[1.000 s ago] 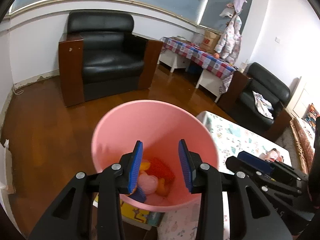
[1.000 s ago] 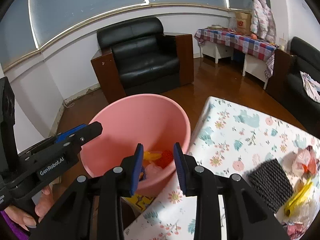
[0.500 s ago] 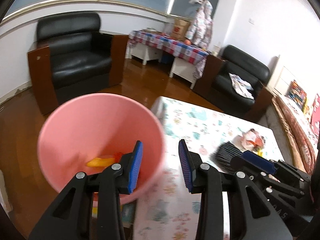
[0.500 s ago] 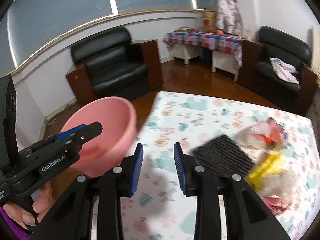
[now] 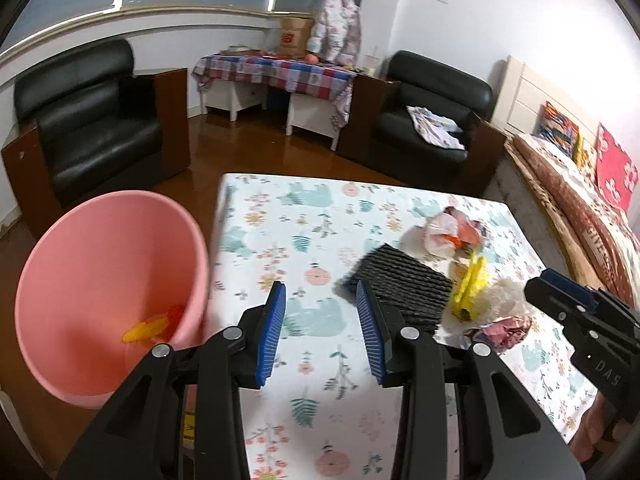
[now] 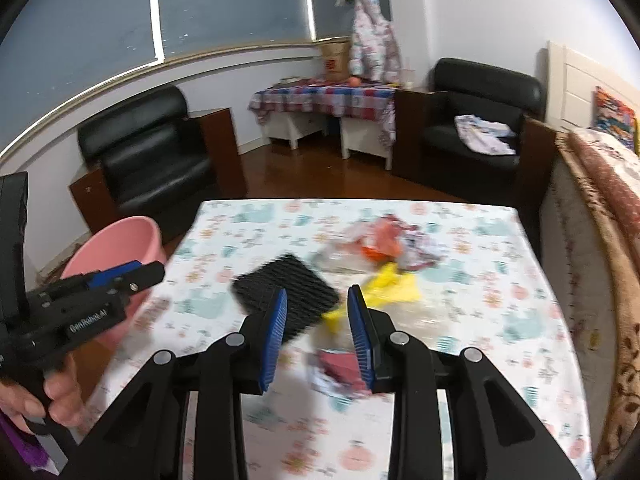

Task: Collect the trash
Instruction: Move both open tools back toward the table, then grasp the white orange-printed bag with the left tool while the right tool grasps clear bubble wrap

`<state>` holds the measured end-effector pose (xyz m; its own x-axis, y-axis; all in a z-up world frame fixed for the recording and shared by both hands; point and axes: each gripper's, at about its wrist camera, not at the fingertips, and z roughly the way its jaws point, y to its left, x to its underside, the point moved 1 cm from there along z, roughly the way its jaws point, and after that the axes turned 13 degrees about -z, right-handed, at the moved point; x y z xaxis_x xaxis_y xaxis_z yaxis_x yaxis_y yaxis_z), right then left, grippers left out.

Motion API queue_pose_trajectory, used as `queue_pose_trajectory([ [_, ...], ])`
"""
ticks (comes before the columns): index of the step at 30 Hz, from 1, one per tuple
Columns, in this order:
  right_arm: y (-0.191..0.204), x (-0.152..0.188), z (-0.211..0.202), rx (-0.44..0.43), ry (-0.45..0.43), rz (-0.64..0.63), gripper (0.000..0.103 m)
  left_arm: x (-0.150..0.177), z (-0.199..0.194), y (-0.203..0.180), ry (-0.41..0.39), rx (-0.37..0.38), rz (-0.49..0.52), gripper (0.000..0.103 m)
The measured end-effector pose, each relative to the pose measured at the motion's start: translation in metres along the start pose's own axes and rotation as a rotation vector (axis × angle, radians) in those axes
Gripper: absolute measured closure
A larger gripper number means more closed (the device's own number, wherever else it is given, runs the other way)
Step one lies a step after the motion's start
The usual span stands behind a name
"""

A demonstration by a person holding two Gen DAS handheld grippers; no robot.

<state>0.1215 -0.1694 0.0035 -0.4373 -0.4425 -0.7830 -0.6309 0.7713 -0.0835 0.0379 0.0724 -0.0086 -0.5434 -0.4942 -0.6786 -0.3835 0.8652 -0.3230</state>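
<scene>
Both jaws stood parted and empty over the tabletop [image 5: 304, 392], pink bin [image 5: 100, 280] at left; next pick, I judged, needed my right gripper [image 6: 317, 334] lowered onto the red wrapper [image 6: 340, 364].

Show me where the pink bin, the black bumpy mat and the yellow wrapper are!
pink bin [image 5: 100, 264], left wrist view, on its inner wall.
black bumpy mat [image 5: 404, 280], left wrist view, on the middle of its ribbed top.
yellow wrapper [image 5: 472, 284], left wrist view, on its upper half.
</scene>
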Motion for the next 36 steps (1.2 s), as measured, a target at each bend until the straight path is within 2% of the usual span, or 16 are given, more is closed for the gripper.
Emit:
queue_pose_trajectory([
  [3, -0.016, 0.008, -0.006, 0.028, 0.005, 0.021, 0.068, 0.0, 0.005, -0.011, 0.021, 0.027, 0.016, 0.066],
  [8, -0.042, 0.021, -0.008, 0.039, 0.021, 0.084, 0.068, 0.001, 0.015, -0.034, 0.05, 0.082, 0.046, 0.066],
  [14, -0.06, 0.041, -0.001, -0.009, 0.051, 0.18, 0.062, 0.007, 0.027, -0.06, 0.076, 0.103, 0.117, 0.066],
  [21, -0.062, 0.039, 0.011, -0.091, 0.054, 0.233, 0.057, 0.001, 0.043, -0.075, 0.1, 0.116, 0.142, 0.066],
  [25, -0.05, 0.029, 0.017, -0.122, 0.041, 0.208, 0.056, -0.012, 0.053, -0.091, 0.092, 0.144, 0.169, 0.066],
  [31, -0.041, 0.021, 0.031, -0.086, 0.052, 0.17, 0.056, -0.027, 0.082, -0.115, 0.112, 0.166, 0.239, 0.066],
  [36, -0.036, 0.02, 0.041, -0.043, 0.058, 0.14, 0.057, -0.03, 0.112, -0.121, 0.158, 0.165, 0.238, 0.066],
])
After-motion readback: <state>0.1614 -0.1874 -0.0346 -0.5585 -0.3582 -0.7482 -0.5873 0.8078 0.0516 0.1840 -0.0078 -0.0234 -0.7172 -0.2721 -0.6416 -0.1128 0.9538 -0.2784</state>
